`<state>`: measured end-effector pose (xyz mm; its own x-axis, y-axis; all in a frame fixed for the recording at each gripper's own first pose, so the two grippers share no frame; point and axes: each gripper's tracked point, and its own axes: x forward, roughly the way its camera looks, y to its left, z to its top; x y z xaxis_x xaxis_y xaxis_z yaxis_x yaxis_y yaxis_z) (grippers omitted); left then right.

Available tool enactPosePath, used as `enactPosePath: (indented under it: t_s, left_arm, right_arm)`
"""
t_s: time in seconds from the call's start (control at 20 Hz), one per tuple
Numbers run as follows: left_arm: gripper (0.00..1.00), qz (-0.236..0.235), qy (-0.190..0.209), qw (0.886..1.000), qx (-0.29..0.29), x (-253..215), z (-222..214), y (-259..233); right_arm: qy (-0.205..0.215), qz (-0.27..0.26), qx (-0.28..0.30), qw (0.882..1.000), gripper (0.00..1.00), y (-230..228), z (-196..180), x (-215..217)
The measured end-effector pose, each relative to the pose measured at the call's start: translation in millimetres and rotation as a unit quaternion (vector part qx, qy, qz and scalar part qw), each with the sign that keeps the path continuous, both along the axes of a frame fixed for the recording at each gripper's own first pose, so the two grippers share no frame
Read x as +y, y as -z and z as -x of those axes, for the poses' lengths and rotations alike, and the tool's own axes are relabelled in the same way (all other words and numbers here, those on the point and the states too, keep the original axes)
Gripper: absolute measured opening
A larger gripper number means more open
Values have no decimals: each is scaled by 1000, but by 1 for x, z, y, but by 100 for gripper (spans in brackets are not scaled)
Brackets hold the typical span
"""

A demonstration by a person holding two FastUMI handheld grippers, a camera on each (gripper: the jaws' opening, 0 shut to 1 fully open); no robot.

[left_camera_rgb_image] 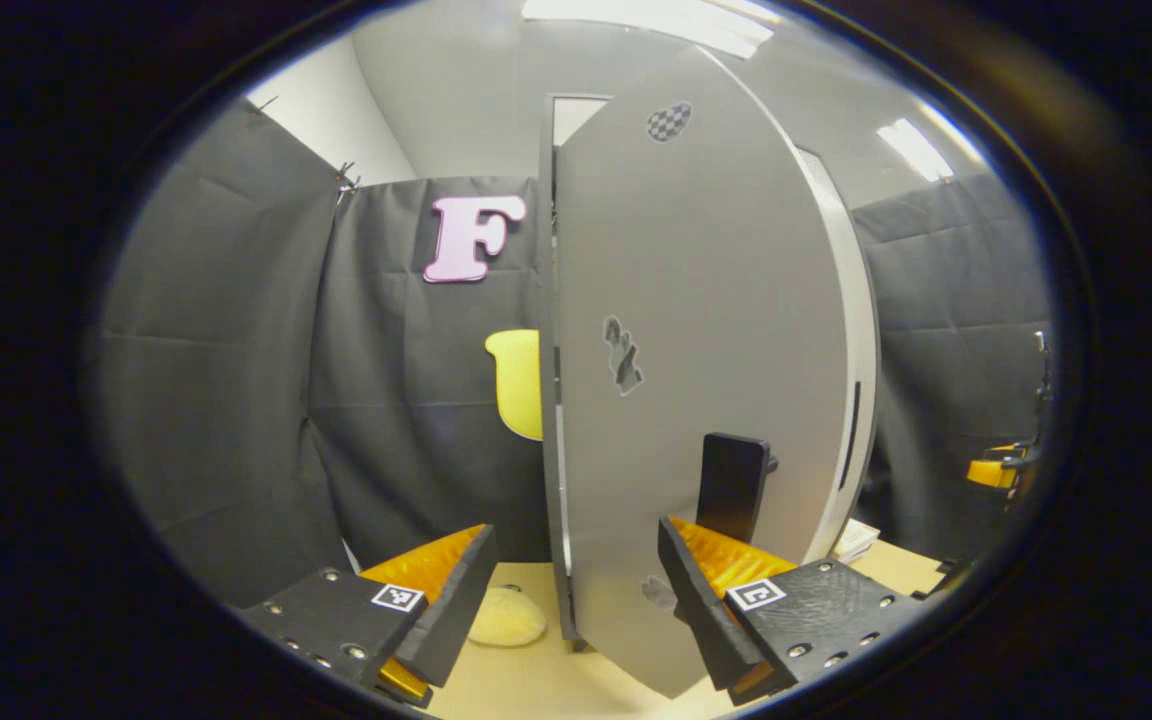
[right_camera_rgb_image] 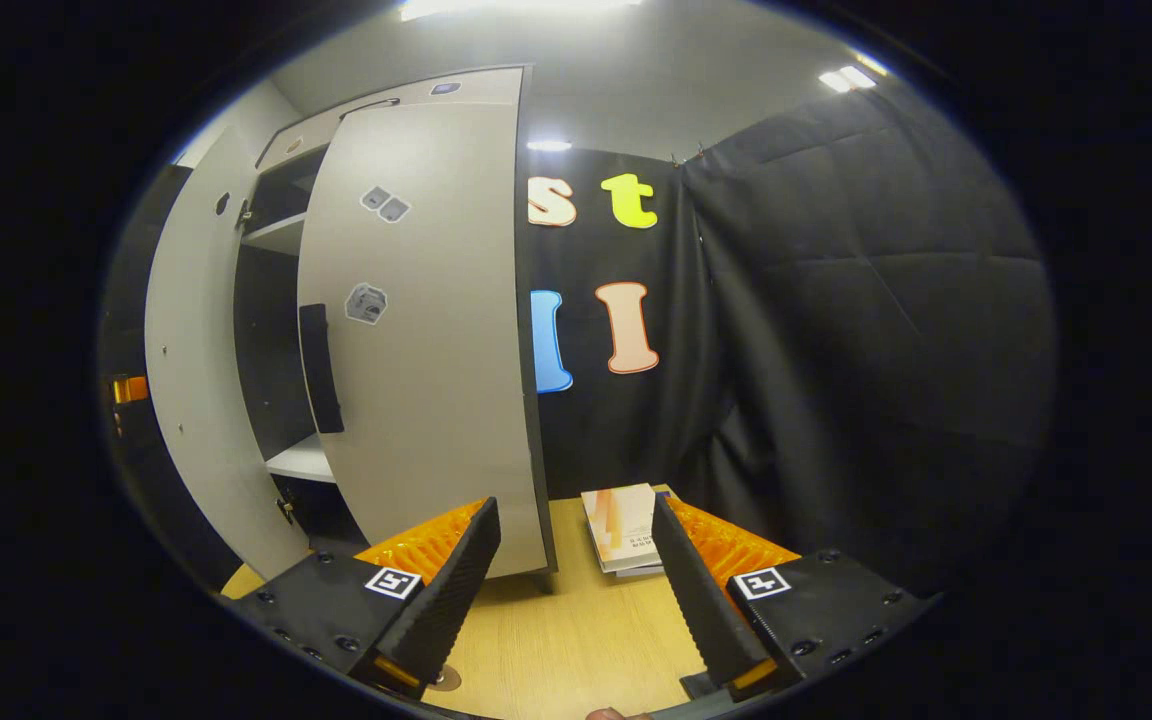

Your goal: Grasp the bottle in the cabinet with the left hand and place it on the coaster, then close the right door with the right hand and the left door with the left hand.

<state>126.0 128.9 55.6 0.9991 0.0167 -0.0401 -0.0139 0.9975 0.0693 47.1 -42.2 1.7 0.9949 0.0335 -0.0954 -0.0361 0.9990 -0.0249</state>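
Cabinet (right_camera_rgb_image: pixel 266 330) doors stand open on the worktop (right_camera_rgb_image: pixel 576 640). In the left gripper view we see the left tool (left_camera_rgb_image: pixel 576 600) released, jaws apart astride the left door (left_camera_rgb_image: pixel 696 330) edge, near its dark handle (left_camera_rgb_image: pixel 731 485). A pale round object (left_camera_rgb_image: pixel 506 617), possibly the coaster, lies beside the door's foot. In the right gripper view the right tool (right_camera_rgb_image: pixel 576 590) is released before the right door (right_camera_rgb_image: pixel 426 330); a book (right_camera_rgb_image: pixel 621 525) lies beyond it.
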Motion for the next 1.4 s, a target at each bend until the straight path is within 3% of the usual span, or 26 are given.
enactPosePath:
  t_s: [0.25,0.4,0.65,0.95,1.2,1.4]
  left_arm:
    - [94,-4,-2,1000,-12,-44,-17,-4]
    - [94,23,6,999,-28,-70,-27,-17]
    - [94,35,-3,999,-33,-87,4,-23]
    - [94,37,-42,996,-69,-70,64,-30]
    - [94,70,-61,992,-83,-48,97,-17]
    - [94,51,-101,991,-74,-33,132,-6]
  right_arm:
    - [29,11,4,1000,98,-7,-9,-31]
    - [19,5,-2,1000,98,-14,-18,-33]
    - [-5,-5,-25,1000,96,-30,-36,-17]
    - [-48,-9,-32,998,98,-48,-60,22]
    - [-76,9,-25,997,98,-46,-60,43]
    - [-75,7,-28,997,96,-39,-58,40]
